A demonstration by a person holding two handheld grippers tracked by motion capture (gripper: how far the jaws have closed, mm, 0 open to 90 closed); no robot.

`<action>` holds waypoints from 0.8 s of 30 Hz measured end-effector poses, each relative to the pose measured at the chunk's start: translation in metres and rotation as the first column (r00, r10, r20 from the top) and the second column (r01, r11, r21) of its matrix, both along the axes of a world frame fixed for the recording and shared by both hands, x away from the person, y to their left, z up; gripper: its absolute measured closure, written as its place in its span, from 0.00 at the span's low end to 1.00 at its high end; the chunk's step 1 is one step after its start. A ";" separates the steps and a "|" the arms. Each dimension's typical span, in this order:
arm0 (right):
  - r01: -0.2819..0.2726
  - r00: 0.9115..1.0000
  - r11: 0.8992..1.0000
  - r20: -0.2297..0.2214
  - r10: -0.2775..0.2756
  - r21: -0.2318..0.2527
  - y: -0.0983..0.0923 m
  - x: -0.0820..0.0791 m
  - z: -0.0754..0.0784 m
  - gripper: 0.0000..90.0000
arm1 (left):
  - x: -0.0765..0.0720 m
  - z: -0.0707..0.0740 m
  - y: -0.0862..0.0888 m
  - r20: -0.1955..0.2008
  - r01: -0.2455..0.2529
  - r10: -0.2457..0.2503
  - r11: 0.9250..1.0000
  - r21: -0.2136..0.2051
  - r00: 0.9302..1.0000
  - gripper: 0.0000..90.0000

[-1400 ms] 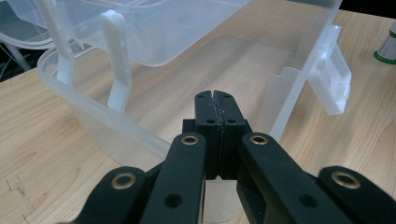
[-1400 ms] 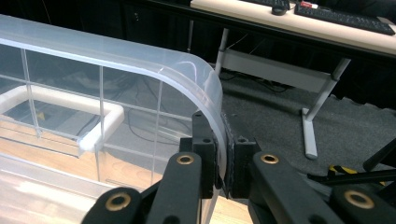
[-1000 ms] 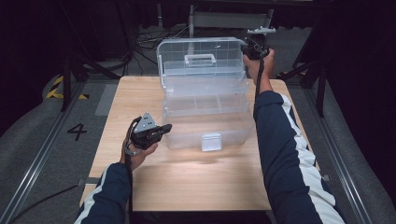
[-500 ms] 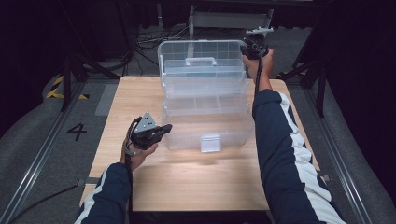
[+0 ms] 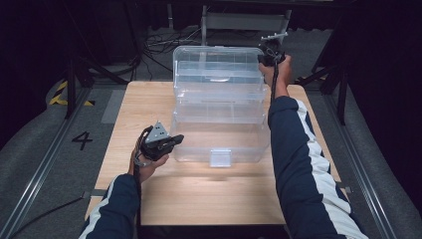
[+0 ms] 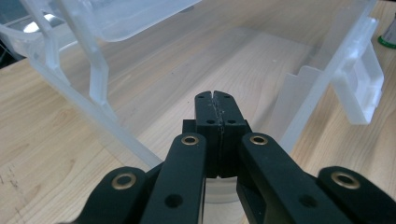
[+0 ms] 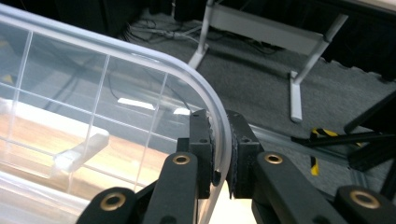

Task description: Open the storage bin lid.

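A wooden table [image 5: 124,199] carries a clear plastic box [image 5: 219,139] at its middle, long axis running left to right, with its lid [image 5: 219,69] raised upright at the far side. The right gripper [image 5: 271,52] is the nearer one to the lid: its jaws are pinched on the lid's rounded top-right rim, so any swing pivots about the far hinge. The left gripper [image 5: 171,142] rests against the box's near-left corner, jaws pressed together on nothing. A latch [image 5: 220,157] hangs at the front. The floor shows a "4" [image 5: 82,140]; no brand is readable.
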State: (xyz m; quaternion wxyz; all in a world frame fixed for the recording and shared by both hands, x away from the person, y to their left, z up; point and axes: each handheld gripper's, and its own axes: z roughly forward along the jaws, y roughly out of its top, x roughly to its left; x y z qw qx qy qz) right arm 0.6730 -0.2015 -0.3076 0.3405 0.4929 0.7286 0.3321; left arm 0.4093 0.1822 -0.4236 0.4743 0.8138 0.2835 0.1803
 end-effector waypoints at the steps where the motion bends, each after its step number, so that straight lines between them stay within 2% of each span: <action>1: 0.005 1.000 1.000 -0.010 -0.005 -0.002 -0.001 0.001 -0.001 0.92 | 0.000 0.000 0.001 -0.006 -0.002 0.002 1.000 -0.008 1.000 1.00; 6: 0.007 1.000 1.000 -0.028 -0.007 0.014 -0.004 0.003 -0.006 0.92 | 0.000 0.000 0.002 -0.009 -0.003 0.002 1.000 -0.010 1.000 1.00; 9: -0.001 0.999 1.000 -0.041 0.001 0.003 -0.005 0.004 -0.006 0.91 | 0.000 0.000 0.002 -0.009 -0.001 0.001 1.000 -0.012 1.000 1.00; 12: -0.009 0.999 1.000 -0.032 0.010 0.017 -0.007 0.004 -0.003 0.88 | 0.000 0.000 0.002 -0.008 0.000 0.000 1.000 -0.010 1.000 1.00; 13: -0.015 0.999 1.000 -0.042 0.015 -0.003 -0.006 0.003 -0.001 0.91 | 0.000 0.000 0.002 -0.006 -0.002 0.002 1.000 -0.004 1.000 1.00; 19: -0.030 0.998 1.000 -0.057 0.029 -0.006 -0.004 0.001 -0.001 0.91 | -0.001 0.000 -0.001 -0.004 0.004 -0.004 1.000 0.009 1.000 1.00; 24: -0.033 0.998 0.999 -0.051 0.033 -0.006 -0.003 -0.001 -0.001 0.90 | -0.001 0.000 -0.001 -0.004 0.003 -0.003 1.000 0.010 1.000 1.00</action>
